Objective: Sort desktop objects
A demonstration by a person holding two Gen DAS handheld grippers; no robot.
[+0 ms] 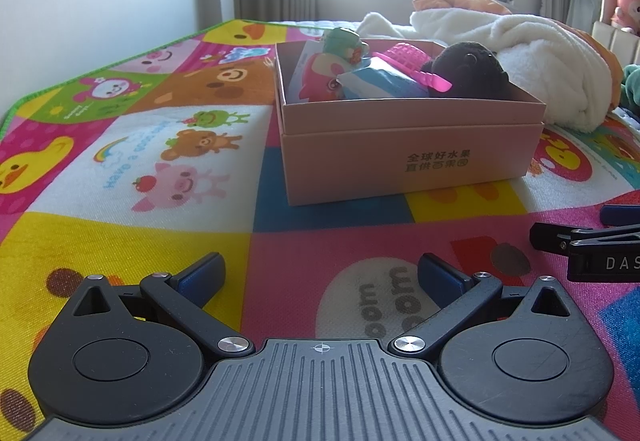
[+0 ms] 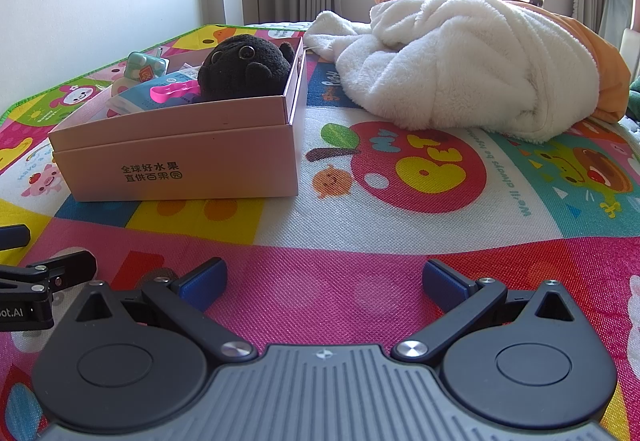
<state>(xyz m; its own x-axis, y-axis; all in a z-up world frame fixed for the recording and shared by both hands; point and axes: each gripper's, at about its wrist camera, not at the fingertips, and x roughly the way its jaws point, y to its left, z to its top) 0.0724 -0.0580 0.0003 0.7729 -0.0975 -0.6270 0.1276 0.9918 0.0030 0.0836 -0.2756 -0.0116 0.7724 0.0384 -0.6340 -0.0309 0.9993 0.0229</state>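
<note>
A pink cardboard box (image 1: 412,157) (image 2: 180,157) stands on the cartoon play mat (image 1: 120,161) (image 2: 400,201). Inside it lie a black plush toy (image 1: 468,69) (image 2: 244,65), a pink plastic comb-like piece (image 1: 404,59) (image 2: 174,91), a blue packet (image 1: 380,81), a red-and-pink toy (image 1: 320,77) and a small green toy (image 1: 344,41) (image 2: 146,69). My left gripper (image 1: 320,273) hovers open low over the mat, in front of the box, holding nothing. My right gripper (image 2: 324,277) is also open and empty, to the right of the box. Each gripper's fingers show at the other view's edge.
A crumpled white fleece blanket (image 1: 552,65) (image 2: 460,65) with orange fabric (image 2: 608,69) behind it lies right of the box. A white wall rises on the left, curtains and a bright window at the back. A pink plush (image 1: 624,5) sits far right.
</note>
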